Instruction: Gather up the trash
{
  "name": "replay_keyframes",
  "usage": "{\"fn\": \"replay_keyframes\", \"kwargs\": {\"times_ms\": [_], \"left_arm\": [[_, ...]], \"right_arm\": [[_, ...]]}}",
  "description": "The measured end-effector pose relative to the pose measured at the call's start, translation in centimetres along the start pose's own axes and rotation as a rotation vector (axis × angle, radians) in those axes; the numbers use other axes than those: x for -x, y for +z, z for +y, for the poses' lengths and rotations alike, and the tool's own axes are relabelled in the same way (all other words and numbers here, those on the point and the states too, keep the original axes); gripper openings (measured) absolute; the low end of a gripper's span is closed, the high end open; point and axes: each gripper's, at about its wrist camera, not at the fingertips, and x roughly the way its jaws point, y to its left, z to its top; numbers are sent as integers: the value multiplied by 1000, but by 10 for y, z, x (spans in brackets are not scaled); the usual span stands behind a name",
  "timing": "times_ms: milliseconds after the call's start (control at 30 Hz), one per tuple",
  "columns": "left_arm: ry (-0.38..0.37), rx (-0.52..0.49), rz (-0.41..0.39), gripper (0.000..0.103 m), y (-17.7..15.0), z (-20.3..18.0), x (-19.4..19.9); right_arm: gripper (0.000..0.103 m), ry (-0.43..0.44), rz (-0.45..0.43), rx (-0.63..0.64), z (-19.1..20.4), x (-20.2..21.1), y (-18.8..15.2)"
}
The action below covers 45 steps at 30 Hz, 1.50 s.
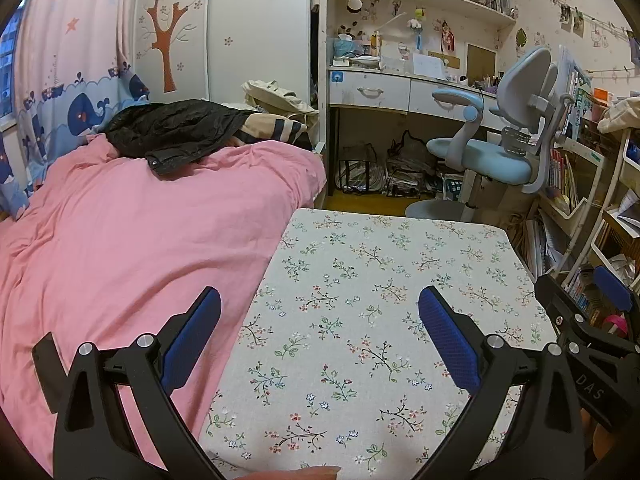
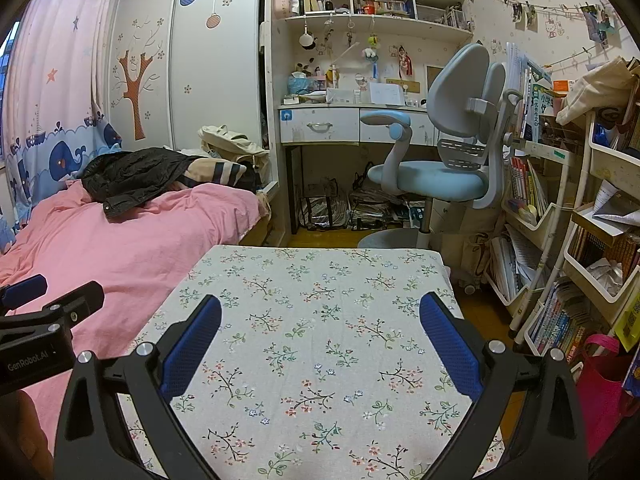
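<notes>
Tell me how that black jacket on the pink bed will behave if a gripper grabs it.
The black jacket lies crumpled in soft folds, so it is probably floppy and would sag and trail from one pinch. Its sheen suggests a slick fabric that may slip between the pads. It partly overlies a striped item, which might drag along.

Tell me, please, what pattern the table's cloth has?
Small floral sprigs on pale cloth, clearest in the right wrist view.

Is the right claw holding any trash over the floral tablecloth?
No: in the right wrist view the right claw is open and empty above the floral tablecloth, which shows bare between its fingers.
</notes>
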Motion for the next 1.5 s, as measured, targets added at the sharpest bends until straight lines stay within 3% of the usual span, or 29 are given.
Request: {"fn": "replay_keyframes", "kwargs": {"times_ms": [1500], "left_arm": [[-13,-14,22,96,1,-6,-1]], "right_arm": [[95,0,2,2,0,0,1]]}}
